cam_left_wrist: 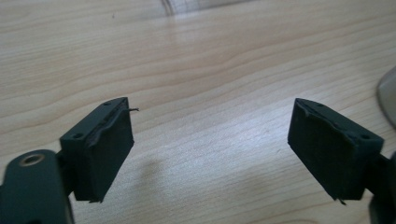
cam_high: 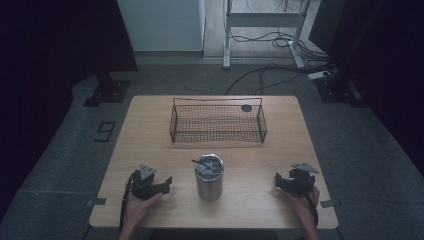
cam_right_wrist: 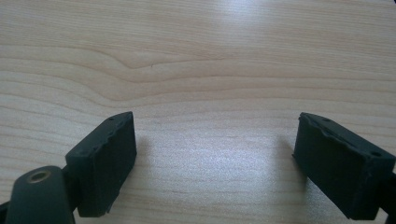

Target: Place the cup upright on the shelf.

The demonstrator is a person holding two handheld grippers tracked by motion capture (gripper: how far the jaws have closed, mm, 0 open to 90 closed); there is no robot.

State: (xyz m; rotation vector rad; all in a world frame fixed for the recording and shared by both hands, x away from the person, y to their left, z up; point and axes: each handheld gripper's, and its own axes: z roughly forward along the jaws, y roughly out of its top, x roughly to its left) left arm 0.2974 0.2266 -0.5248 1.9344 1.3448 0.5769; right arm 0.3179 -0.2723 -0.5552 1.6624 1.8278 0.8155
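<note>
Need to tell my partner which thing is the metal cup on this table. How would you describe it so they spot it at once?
On the wooden table, look in front of the wire basket, between the two grippers. The metal cup stands upright there, a shiny cylinder, the one solid steel thing.

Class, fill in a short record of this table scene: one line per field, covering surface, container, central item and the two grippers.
surface: wooden table
container: wire basket, at the far side
central item: steel tumbler, upright, between the grippers
left gripper: jaws apart, nothing between them
right gripper: jaws apart, nothing between them
</note>
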